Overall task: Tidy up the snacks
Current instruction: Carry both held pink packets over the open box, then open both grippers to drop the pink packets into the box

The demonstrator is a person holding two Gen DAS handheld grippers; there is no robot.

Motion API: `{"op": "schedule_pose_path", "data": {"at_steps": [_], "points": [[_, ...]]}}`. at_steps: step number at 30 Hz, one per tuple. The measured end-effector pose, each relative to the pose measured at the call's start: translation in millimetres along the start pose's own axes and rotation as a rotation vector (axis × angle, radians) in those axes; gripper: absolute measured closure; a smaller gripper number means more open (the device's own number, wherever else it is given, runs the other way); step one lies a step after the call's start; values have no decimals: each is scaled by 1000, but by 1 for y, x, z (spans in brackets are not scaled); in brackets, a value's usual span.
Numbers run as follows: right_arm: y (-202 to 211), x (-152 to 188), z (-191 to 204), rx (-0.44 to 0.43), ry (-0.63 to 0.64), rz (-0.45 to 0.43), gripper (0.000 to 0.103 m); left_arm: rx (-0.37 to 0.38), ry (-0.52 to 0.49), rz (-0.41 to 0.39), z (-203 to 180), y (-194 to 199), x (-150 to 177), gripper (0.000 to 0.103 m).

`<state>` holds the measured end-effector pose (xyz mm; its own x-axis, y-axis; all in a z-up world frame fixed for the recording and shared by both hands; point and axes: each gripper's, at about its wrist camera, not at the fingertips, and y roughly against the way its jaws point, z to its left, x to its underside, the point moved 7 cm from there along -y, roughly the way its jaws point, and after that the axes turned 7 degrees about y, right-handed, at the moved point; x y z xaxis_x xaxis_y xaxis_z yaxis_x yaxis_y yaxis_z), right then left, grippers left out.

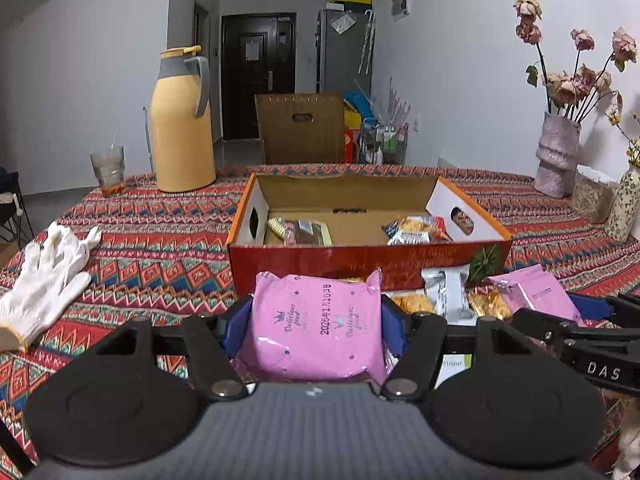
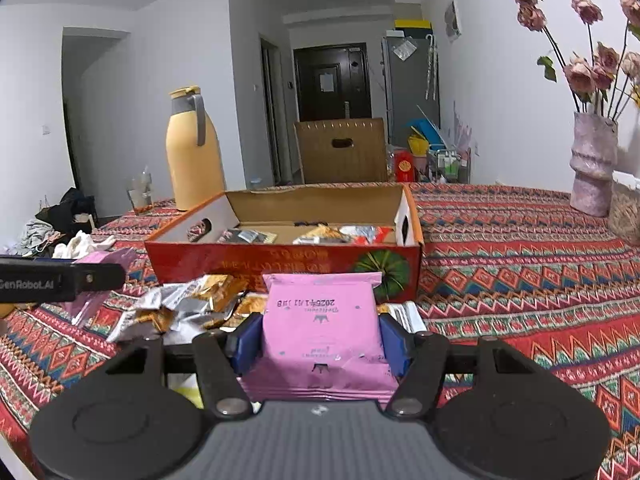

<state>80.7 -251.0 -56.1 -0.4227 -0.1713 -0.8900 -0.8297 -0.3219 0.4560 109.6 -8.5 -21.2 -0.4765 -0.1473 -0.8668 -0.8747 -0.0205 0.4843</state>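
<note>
With each gripper, left (image 1: 316, 316) and right (image 2: 322, 336), clamping a pink packet (pads squeezing its edges), lift both clear over the box (image 1: 360, 256) wall at twelve o'clock.

White walls enclose a room where the counter (image 1: 168, 236), draped in a red patterned cloth, faces a wooden chair (image 1: 300, 128), with a dark door (image 1: 256, 76) at the end of a hallway, a grey fridge (image 1: 344, 52) beside it, and a cluttered wire cart (image 1: 384, 140) along the right wall.
</note>
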Motion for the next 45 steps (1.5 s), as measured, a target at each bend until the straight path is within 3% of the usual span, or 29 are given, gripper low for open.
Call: {"op": "schedule_pose_path", "data": {"at_steps": [14, 31, 40, 45], "points": [[-22, -37, -4, 14, 11, -55, 42, 15, 16, -60, -10, -19, -39, 37], [-80, -85, -26, 63, 20, -96, 42, 24, 47, -88, -26, -64, -87, 37], [-123, -100, -34, 73, 10, -63, 42, -16, 69, -54, -24, -108, -99, 37], [-151, -99, -35, 79, 12, -12, 42, -53, 82, 25, -17, -140, -94, 37]]}}
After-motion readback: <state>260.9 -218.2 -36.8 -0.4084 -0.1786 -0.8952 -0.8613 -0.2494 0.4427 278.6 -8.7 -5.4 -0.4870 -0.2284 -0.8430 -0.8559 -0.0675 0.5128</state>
